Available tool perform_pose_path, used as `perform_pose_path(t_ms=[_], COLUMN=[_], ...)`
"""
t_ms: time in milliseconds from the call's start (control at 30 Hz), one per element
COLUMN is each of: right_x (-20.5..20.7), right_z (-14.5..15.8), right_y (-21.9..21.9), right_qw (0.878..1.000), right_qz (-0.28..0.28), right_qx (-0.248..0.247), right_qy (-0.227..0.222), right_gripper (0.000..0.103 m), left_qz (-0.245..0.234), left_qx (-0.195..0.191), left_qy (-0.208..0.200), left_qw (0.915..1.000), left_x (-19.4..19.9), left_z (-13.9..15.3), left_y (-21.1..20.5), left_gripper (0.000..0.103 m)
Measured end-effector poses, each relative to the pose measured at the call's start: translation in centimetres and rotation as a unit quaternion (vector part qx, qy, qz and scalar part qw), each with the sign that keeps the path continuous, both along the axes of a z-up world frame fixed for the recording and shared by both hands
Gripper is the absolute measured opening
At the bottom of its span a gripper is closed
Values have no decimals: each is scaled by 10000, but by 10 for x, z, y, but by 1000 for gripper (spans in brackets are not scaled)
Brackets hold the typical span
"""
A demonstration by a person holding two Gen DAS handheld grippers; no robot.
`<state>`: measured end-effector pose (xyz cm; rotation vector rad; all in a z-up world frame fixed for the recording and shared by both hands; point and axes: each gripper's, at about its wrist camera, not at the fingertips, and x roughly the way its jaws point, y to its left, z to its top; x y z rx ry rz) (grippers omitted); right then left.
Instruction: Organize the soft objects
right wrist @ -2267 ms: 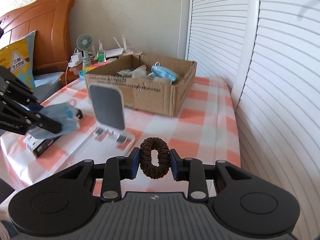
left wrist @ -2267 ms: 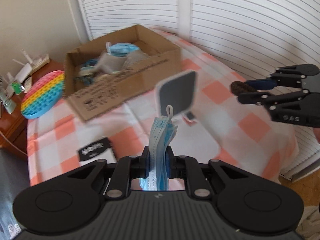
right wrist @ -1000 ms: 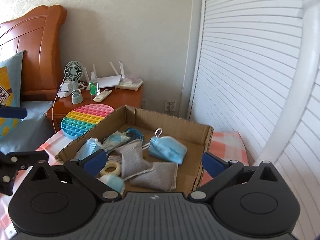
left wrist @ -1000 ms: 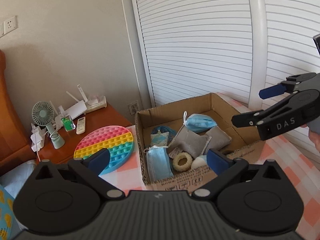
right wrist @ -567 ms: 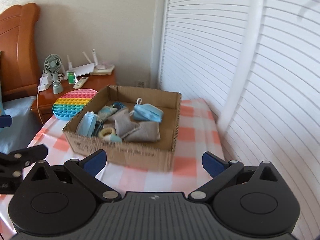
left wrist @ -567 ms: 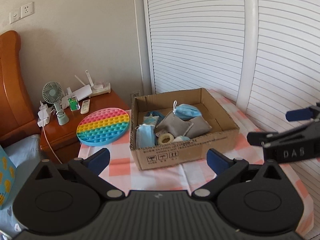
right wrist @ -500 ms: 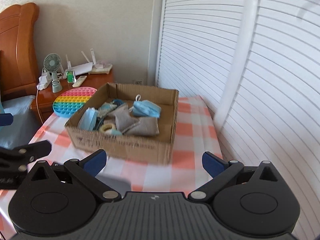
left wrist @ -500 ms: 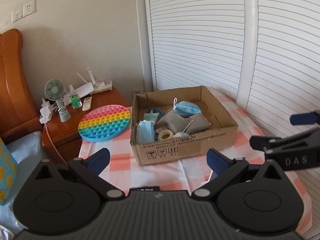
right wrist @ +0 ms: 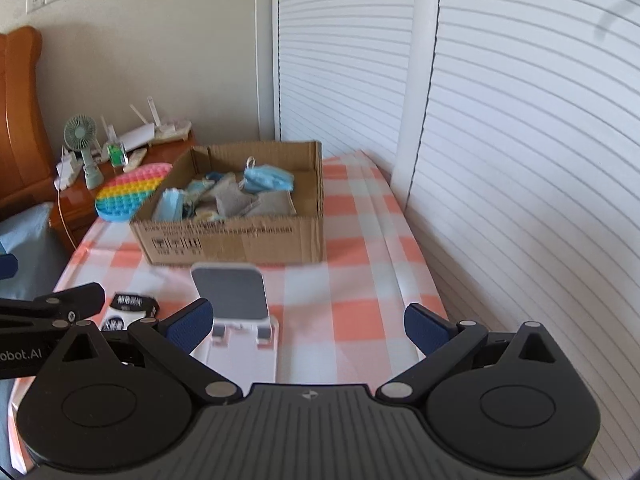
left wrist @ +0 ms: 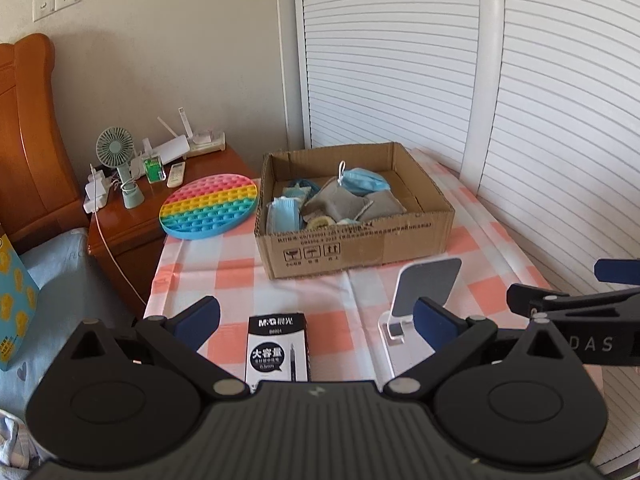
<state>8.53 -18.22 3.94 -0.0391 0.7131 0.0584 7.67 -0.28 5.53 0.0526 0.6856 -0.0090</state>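
Observation:
A cardboard box (left wrist: 360, 246) (right wrist: 240, 240) stands at the far side of the checked table. Inside it lie blue face masks (left wrist: 364, 180) (right wrist: 268, 180), grey fabric pouches (left wrist: 340, 204) (right wrist: 256, 202) and a pale ring (left wrist: 318, 222). My left gripper (left wrist: 316, 320) hovers open and empty over the near table edge, above a black pen box (left wrist: 277, 346). Equally wide open and empty, my right gripper (right wrist: 306, 326) hangs over the near edge beside a white phone stand (right wrist: 236, 312) (left wrist: 420, 300). Each gripper shows at the edge of the other's view.
A rainbow pop-it disc (left wrist: 210, 210) (right wrist: 128, 192) overlaps the table's far left corner and a wooden nightstand (left wrist: 132, 216) with a small fan (left wrist: 120, 160) and chargers. White louvred doors (left wrist: 440, 60) run along the back and right. A bed (left wrist: 48, 300) lies left.
Both grippers held items 2.3 s ago, a face mask left and a brown scrunchie right; both now stand open and empty. Since then they have pulled back from the box toward the near edge.

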Motion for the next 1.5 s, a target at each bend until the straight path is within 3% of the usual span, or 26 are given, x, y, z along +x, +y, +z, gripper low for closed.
perform_pose_path(t_ms=[1500], right_x=[-18], right_z=[1], right_y=[-6], right_qw=[9999], right_qz=[-66], right_qx=[34], right_qy=[84], right_gripper=[103], left_qz=[14], left_qx=[-108], left_qy=[171], left_qw=[9998], left_x=[-19], left_z=[-1], left_y=[-3], left_gripper=[102])
